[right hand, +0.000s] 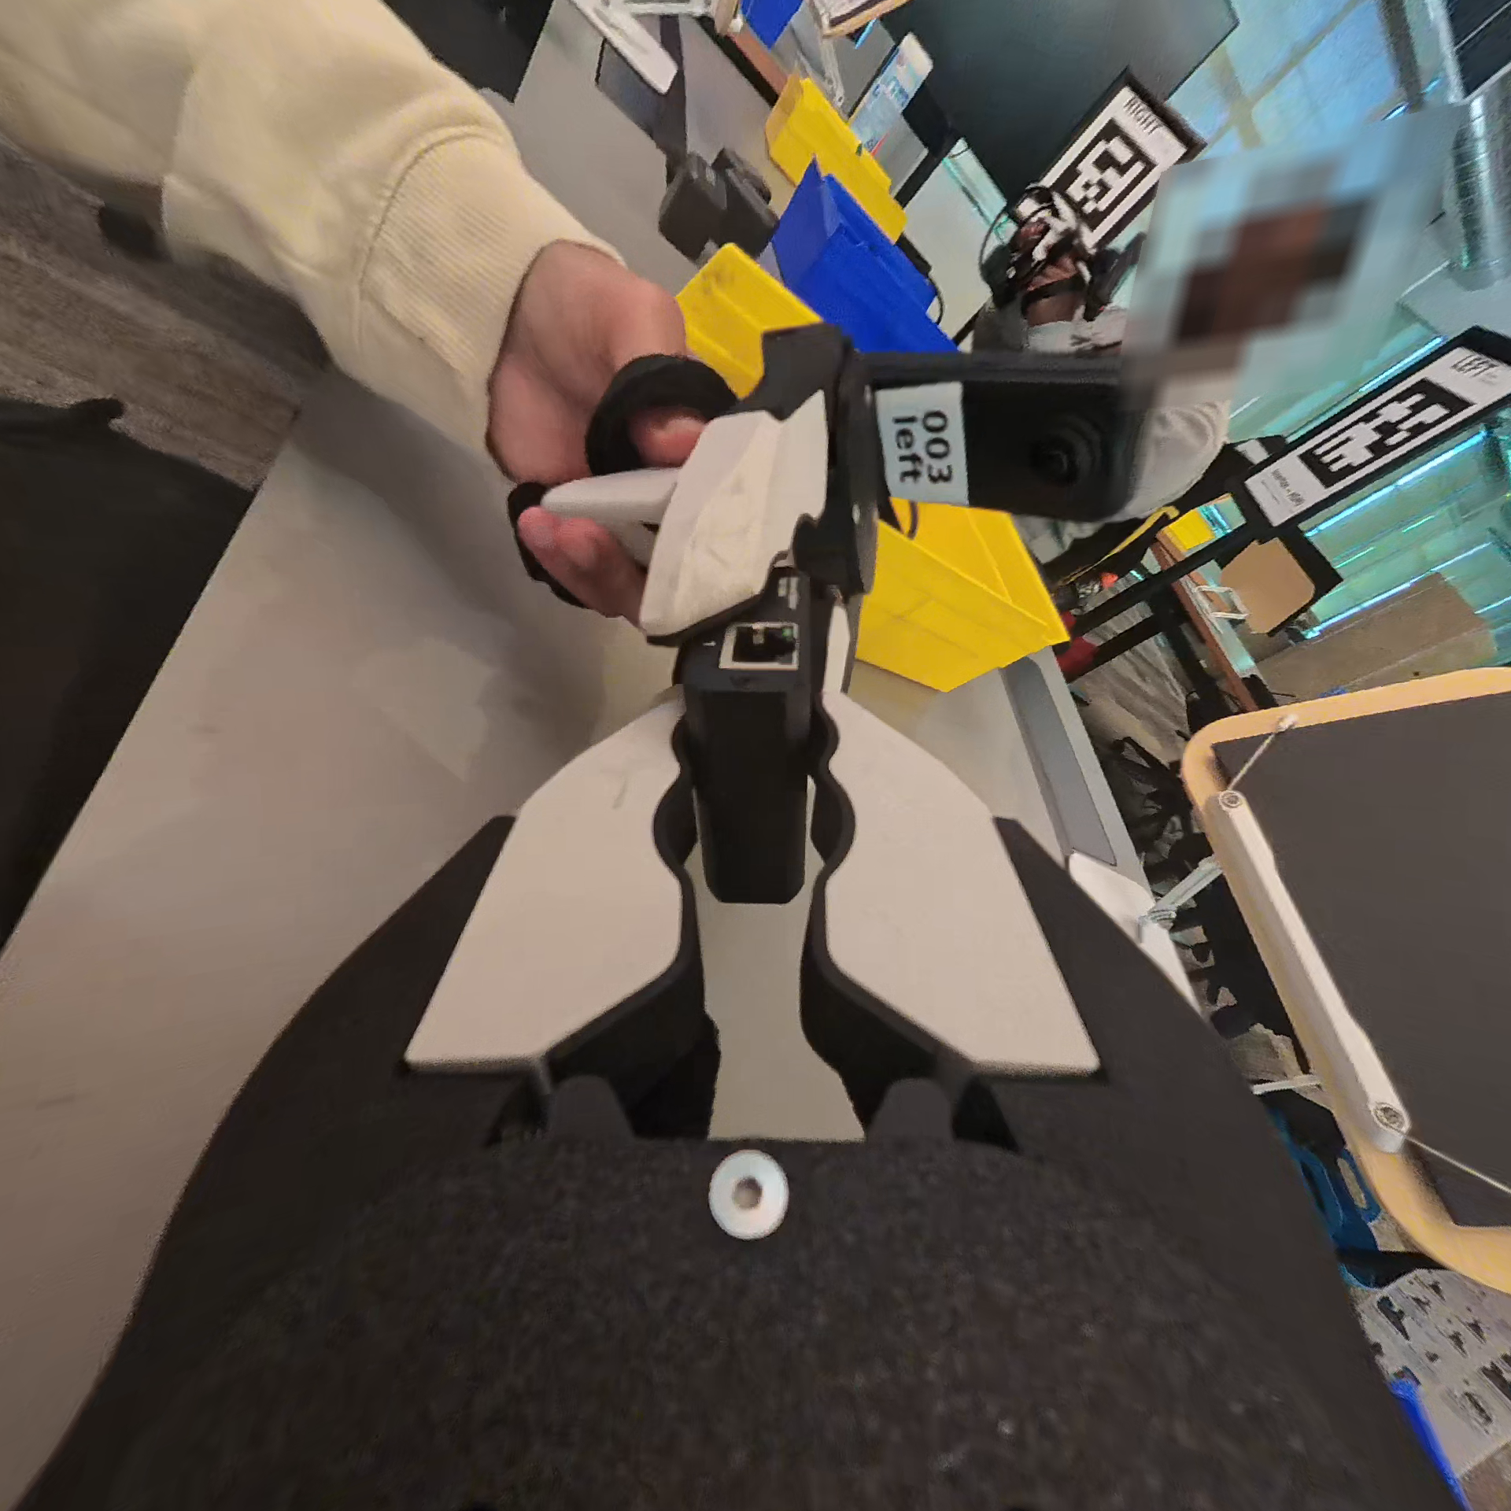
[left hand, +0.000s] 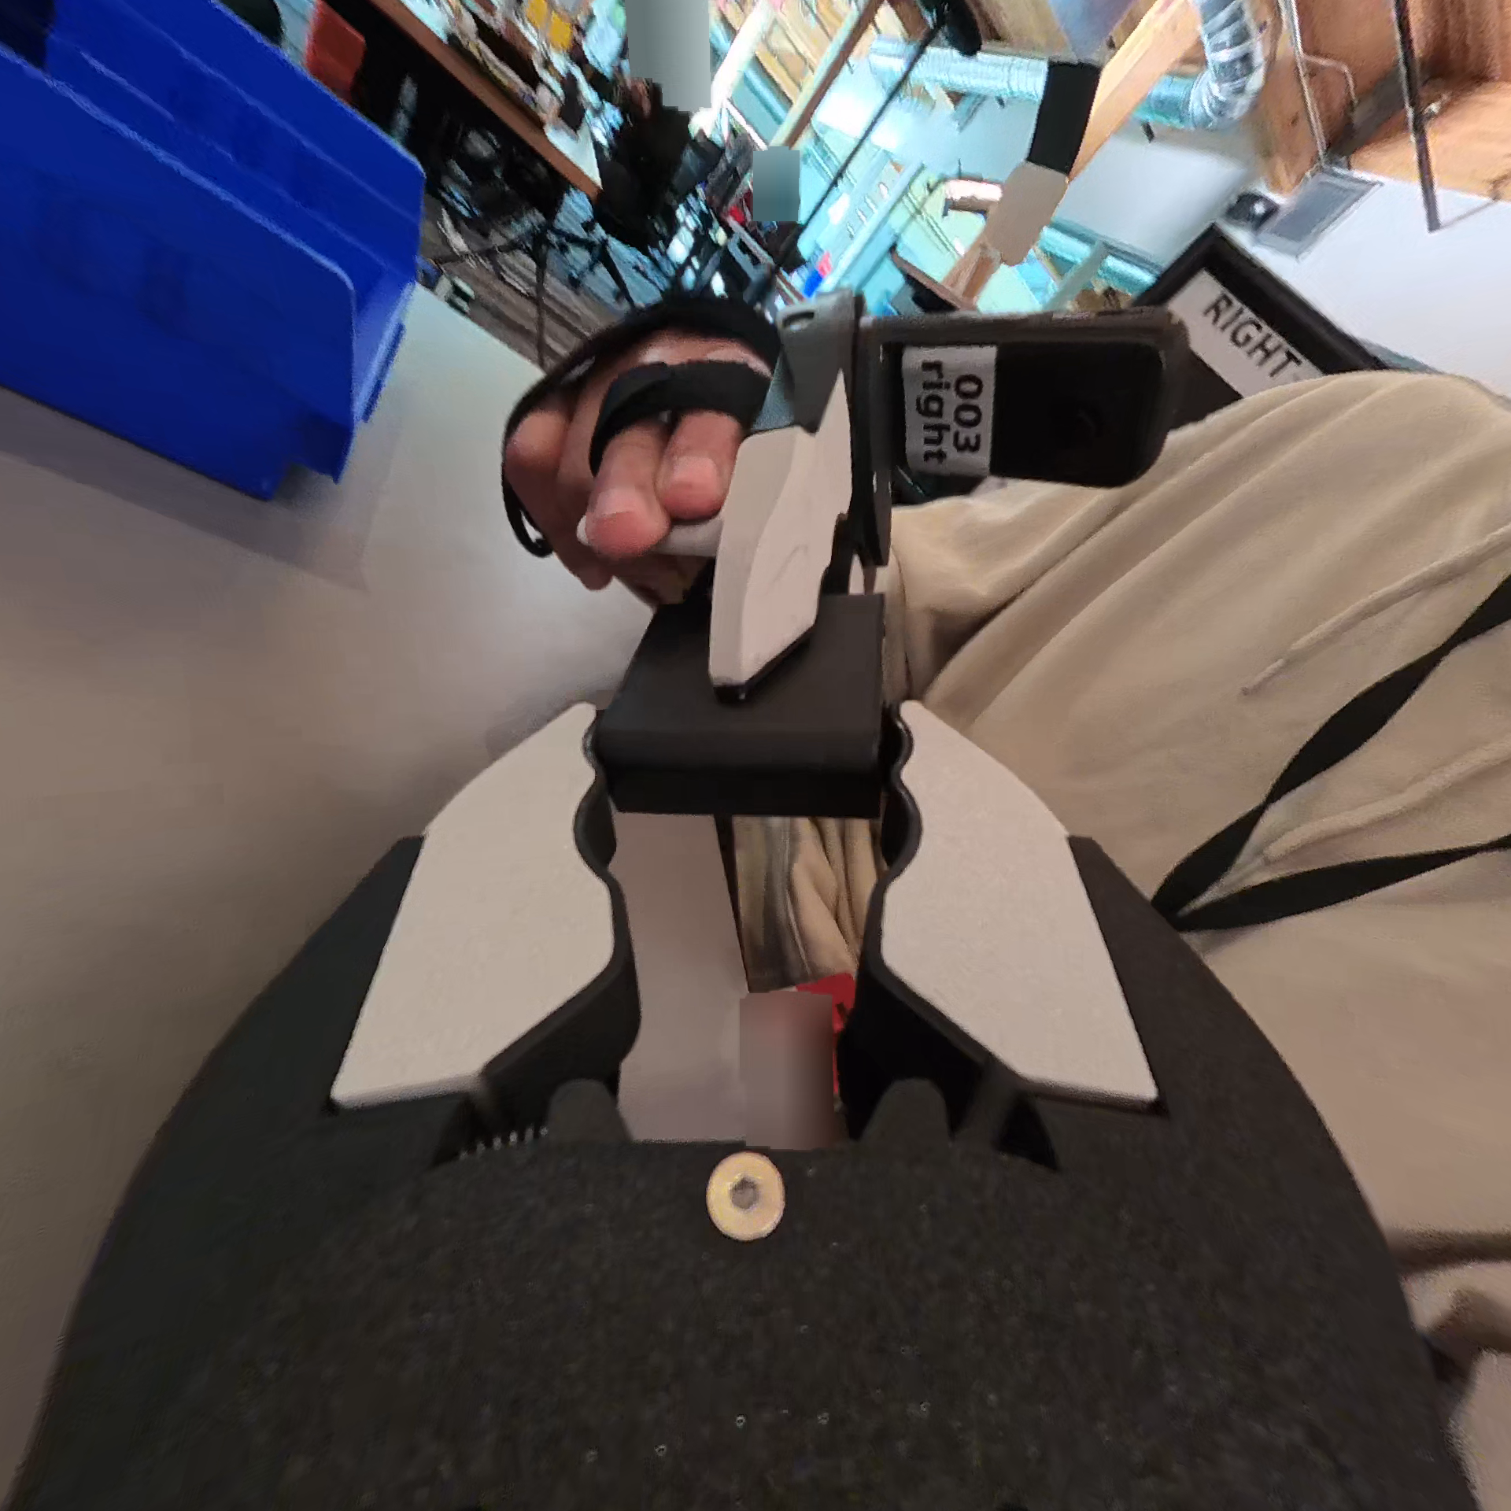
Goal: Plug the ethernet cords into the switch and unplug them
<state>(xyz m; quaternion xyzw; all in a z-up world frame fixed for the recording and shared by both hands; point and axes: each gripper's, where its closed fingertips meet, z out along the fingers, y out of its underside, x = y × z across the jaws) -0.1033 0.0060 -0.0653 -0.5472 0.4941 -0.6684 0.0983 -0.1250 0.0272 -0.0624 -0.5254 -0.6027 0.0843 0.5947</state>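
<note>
A small black switch (left hand: 695, 711) is held in the air between both grippers. My left gripper (left hand: 744, 736) is shut on its near end in the left wrist view. My right gripper (left hand: 756, 662) clamps the far end, with a hand (left hand: 621, 499) on its trigger. In the right wrist view, my right gripper (right hand: 751, 719) is shut on the switch (right hand: 748, 818), and one empty port (right hand: 756, 646) faces the camera. The left gripper (right hand: 719, 605) grips the far end there. No ethernet cord is in view.
The white table (right hand: 327, 736) lies below. Blue bins (left hand: 188, 270) stand at the left of the left wrist view. Yellow bins (right hand: 948, 605) and blue bins (right hand: 850, 262) line the table's far edge. A chair (right hand: 1390, 899) stands at the right. The person's cream sleeve (right hand: 327, 163) reaches in.
</note>
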